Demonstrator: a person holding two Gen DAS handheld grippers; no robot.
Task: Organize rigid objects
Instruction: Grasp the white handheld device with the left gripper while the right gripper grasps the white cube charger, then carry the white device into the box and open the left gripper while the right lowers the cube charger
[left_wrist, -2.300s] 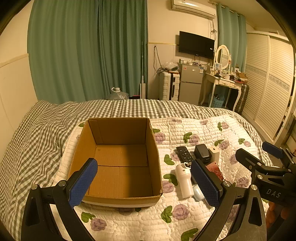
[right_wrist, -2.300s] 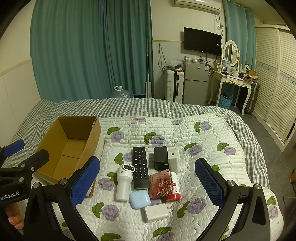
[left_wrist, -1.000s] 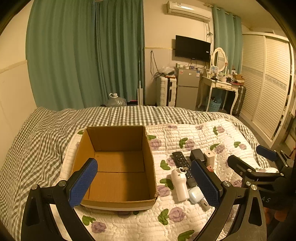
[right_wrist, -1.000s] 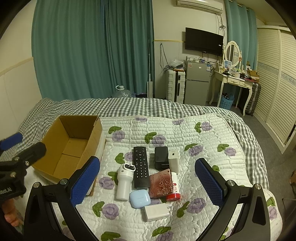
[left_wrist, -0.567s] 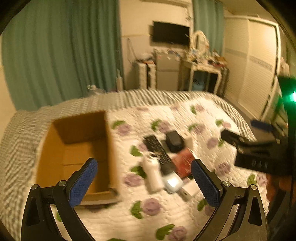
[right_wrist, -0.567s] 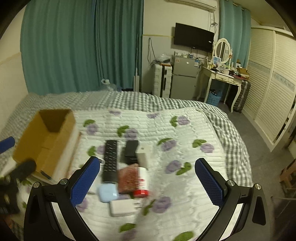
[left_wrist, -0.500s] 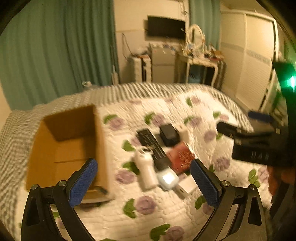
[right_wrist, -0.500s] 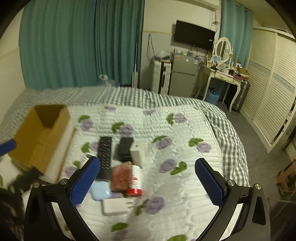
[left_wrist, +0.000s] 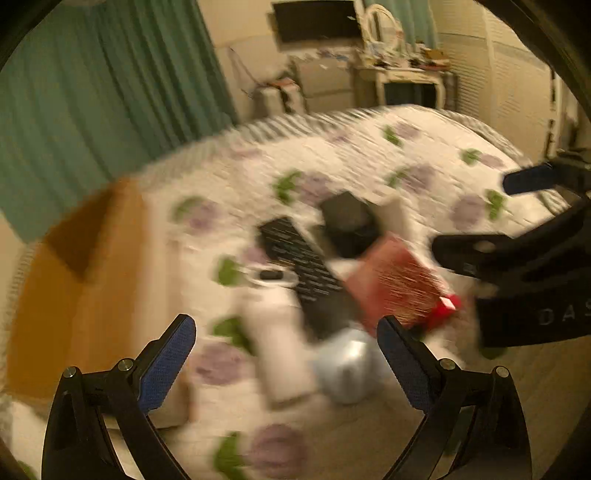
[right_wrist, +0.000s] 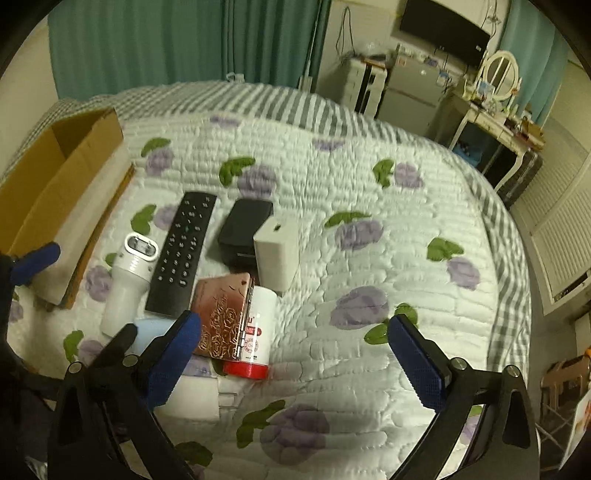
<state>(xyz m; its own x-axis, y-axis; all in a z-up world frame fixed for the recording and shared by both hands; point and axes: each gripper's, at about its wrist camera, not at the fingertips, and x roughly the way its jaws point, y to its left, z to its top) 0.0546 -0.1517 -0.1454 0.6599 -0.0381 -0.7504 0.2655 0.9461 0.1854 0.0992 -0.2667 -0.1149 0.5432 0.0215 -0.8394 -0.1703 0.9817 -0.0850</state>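
The left gripper (left_wrist: 286, 345) is hanging with its jaws wide, just easing narrower, nothing pressed between them, over a white cylindrical bottle (left_wrist: 284, 350) and a pale blue rounded case (left_wrist: 345, 363) lying on the floral quilted bed (right_wrist: 369, 192). The right gripper (right_wrist: 293, 345) is also gaping, gripping nothing, above a rose-patterned copper notebook (right_wrist: 221, 317) beside a long black remote control (right_wrist: 181, 251). The open brown cardboard box (right_wrist: 48, 177) is sitting well to their left.
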